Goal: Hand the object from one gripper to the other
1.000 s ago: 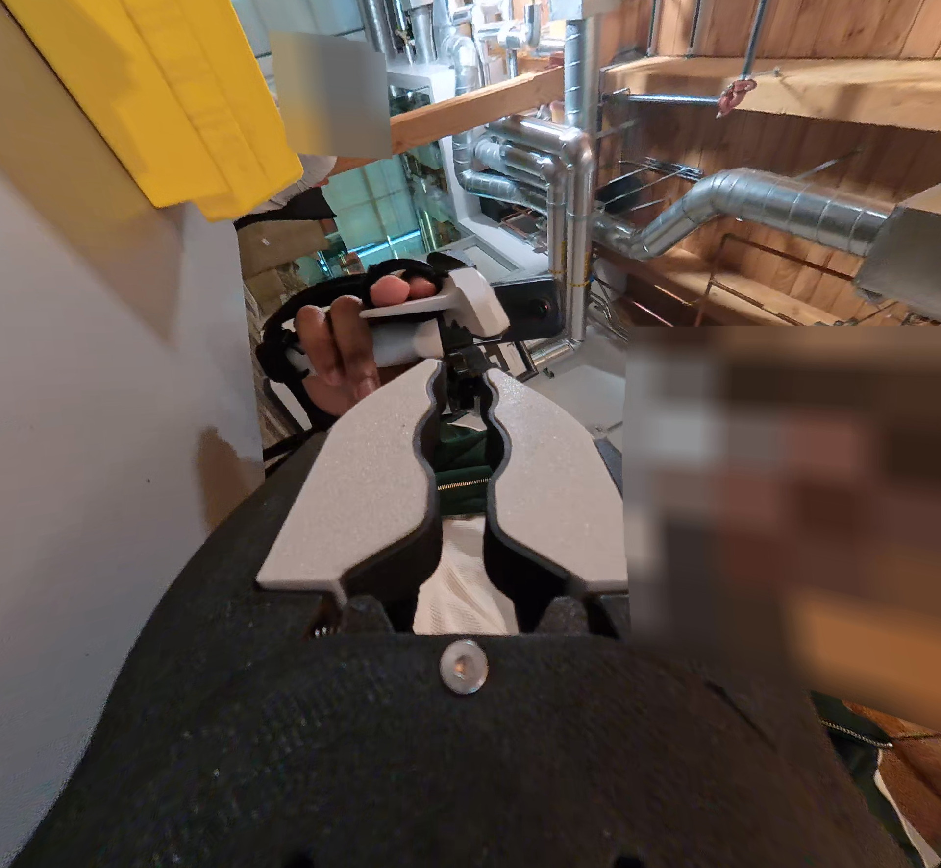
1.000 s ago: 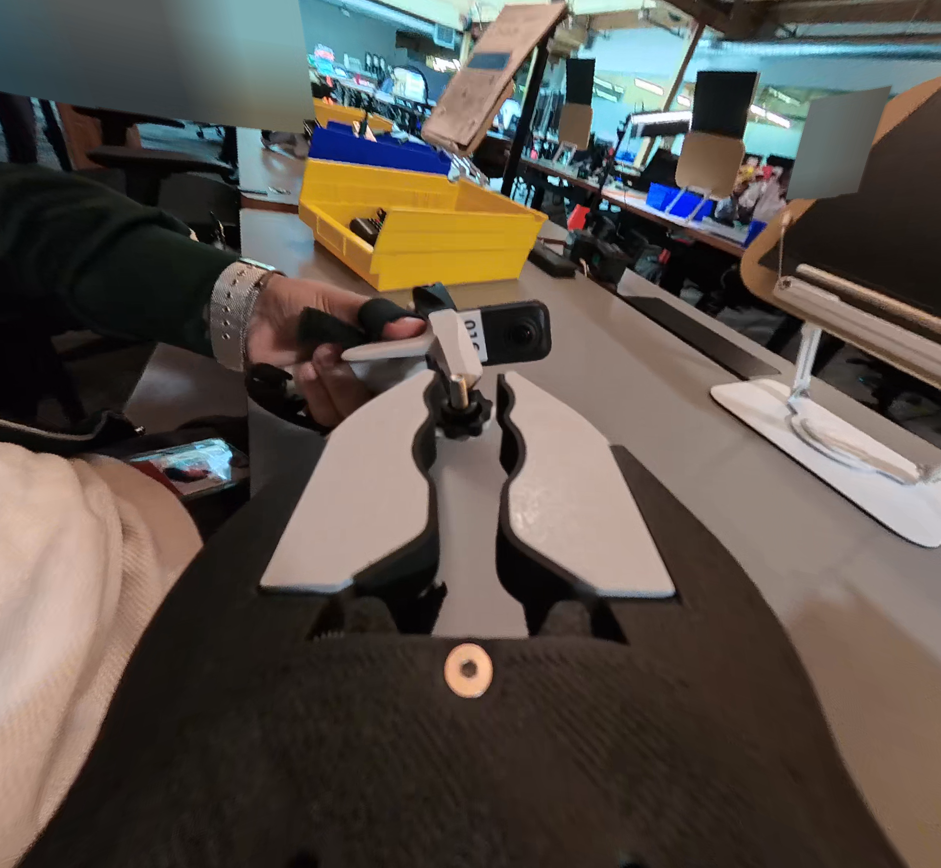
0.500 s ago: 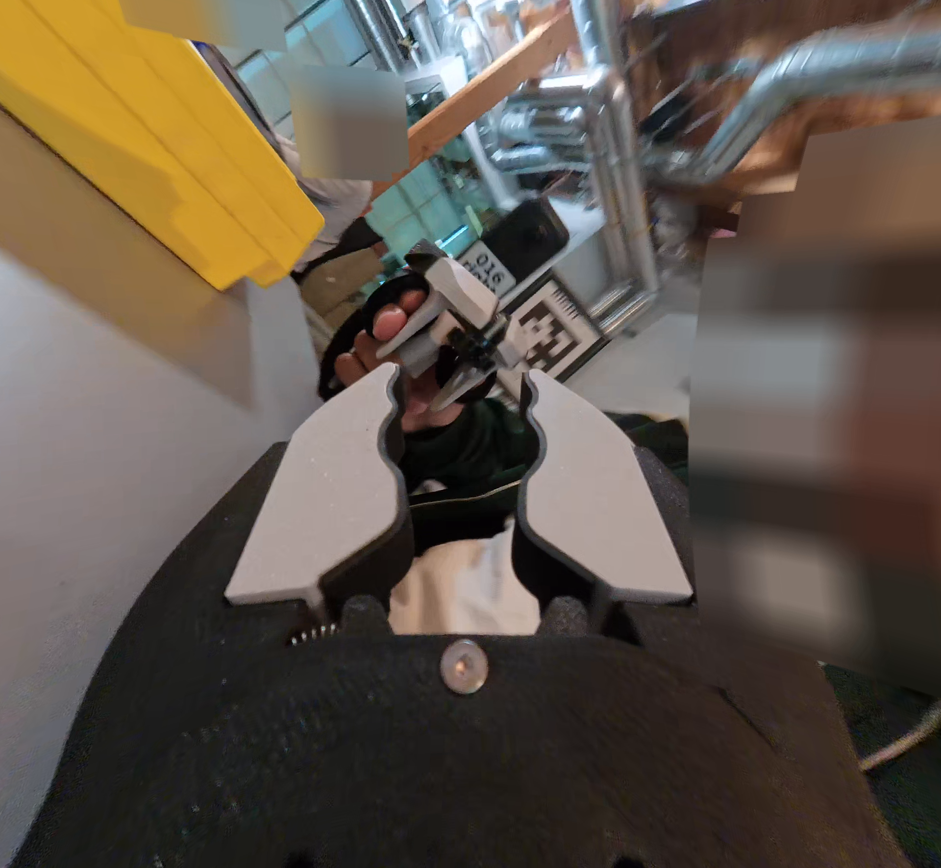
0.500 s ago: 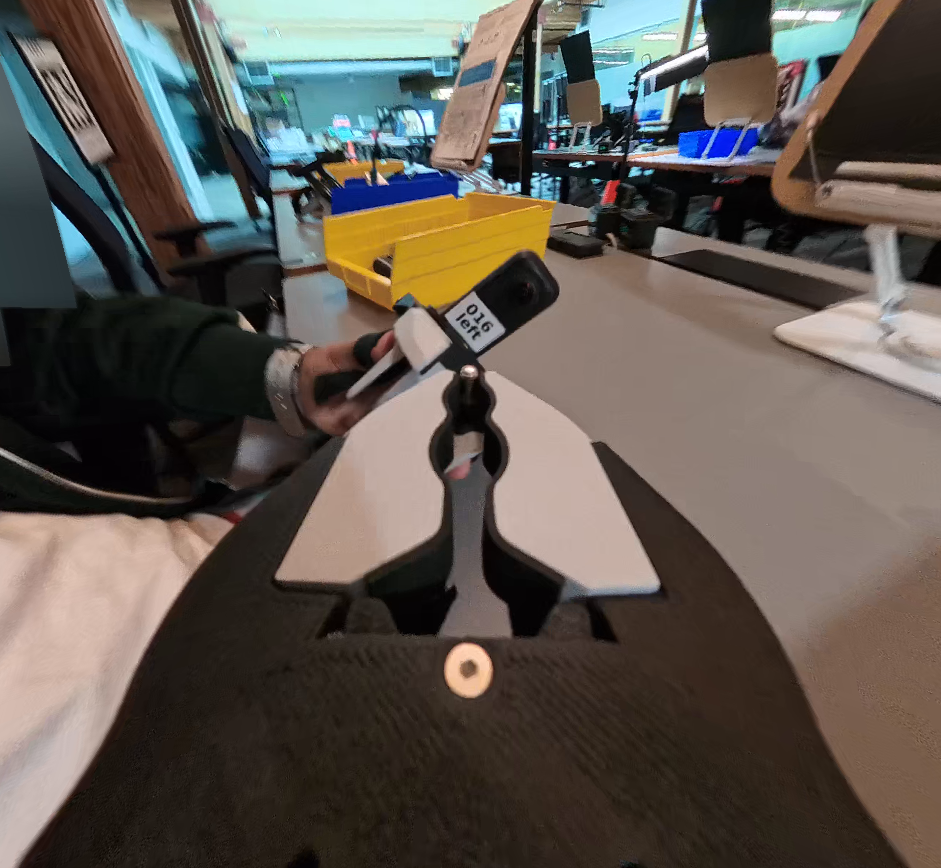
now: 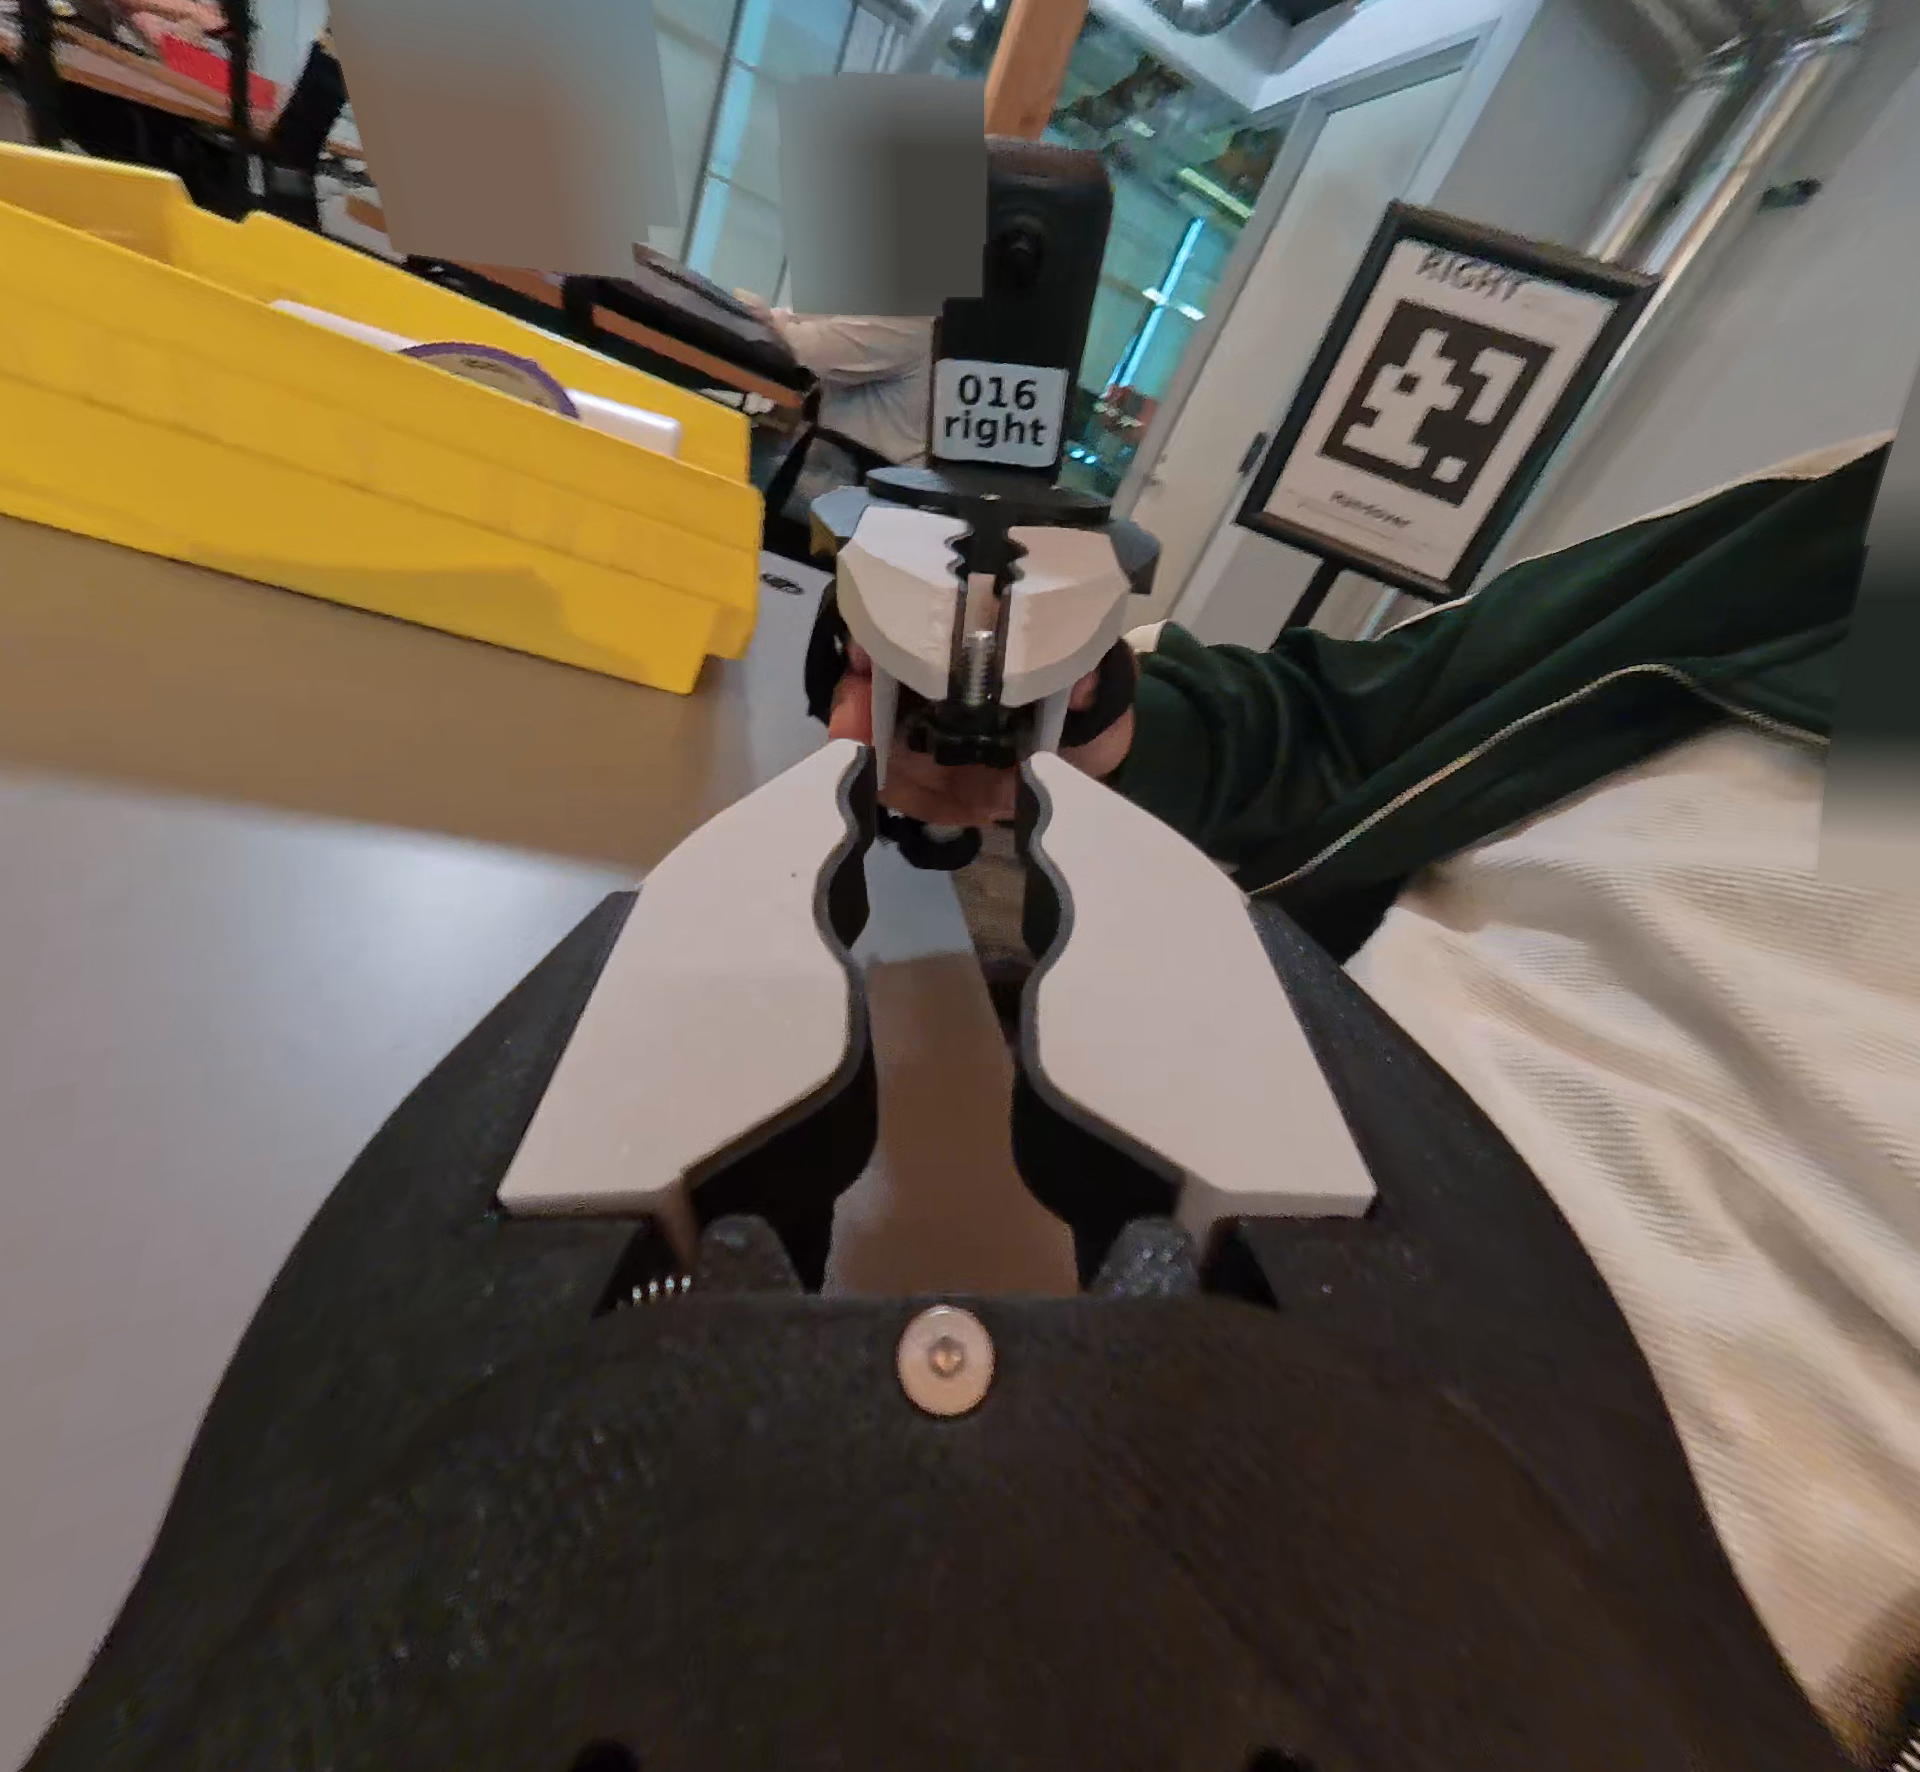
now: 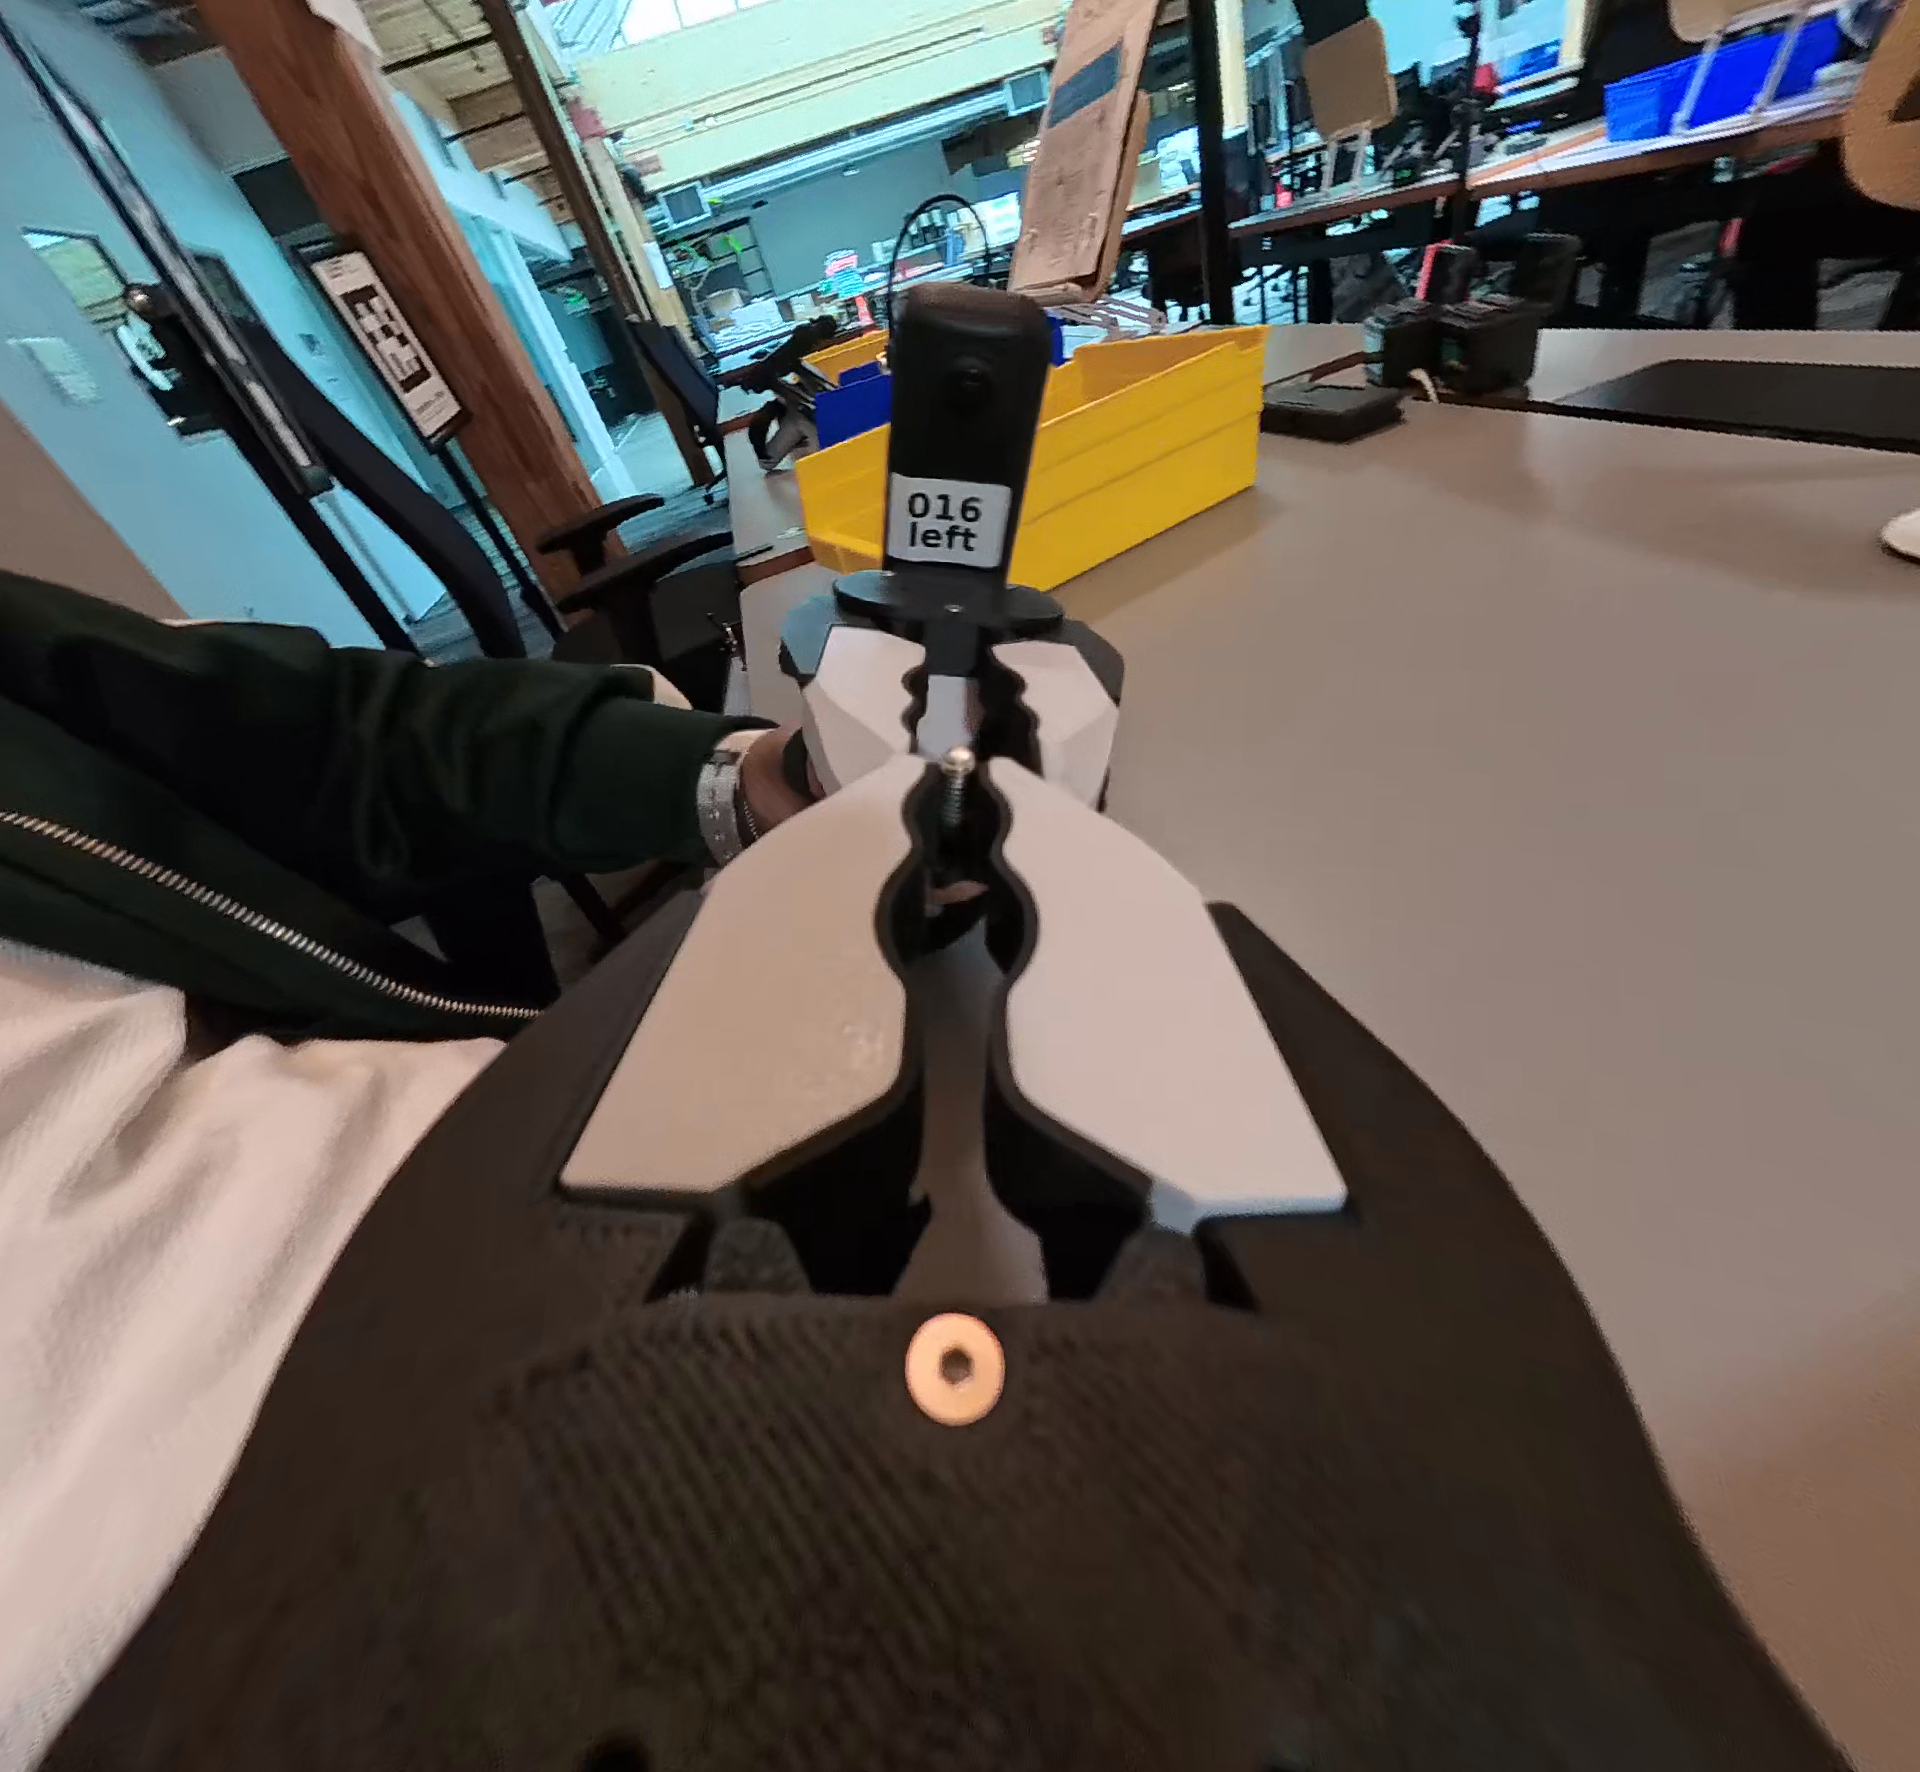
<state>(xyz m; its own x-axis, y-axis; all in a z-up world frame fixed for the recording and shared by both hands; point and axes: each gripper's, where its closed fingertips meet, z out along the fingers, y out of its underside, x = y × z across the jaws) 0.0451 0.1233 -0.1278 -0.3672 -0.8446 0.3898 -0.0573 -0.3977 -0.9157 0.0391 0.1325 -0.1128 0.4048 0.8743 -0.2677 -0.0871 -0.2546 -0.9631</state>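
- Your right gripper (image 6: 954, 777) is clamped on the object, a threaded bolt with a black knob (image 6: 954, 787); the screw tip pokes up just past the fingertips and the knob sits low in the notch between them.
- From the left wrist view, that same bolt (image 5: 977, 673) stands upright between the right gripper's (image 5: 977, 683) white fingers (image 5: 904, 600), knob at the bottom.
- Your left gripper (image 5: 940, 787) is released, fingers spread with a clear gap, tips just short of the knob, holding nothing.
- Straight ahead of the right gripper, the left gripper (image 6: 951, 735) faces you nose to nose, nearly touching.
- Under both lies the grey table (image 6: 1507, 787).
- Beyond the left gripper, off to its left, a yellow bin (image 5: 364, 496) rests on the table; the right wrist view shows the yellow bin (image 6: 1143, 455) behind the facing tool.
- Your dark green sleeve (image 5: 1507, 694) runs in from the right.
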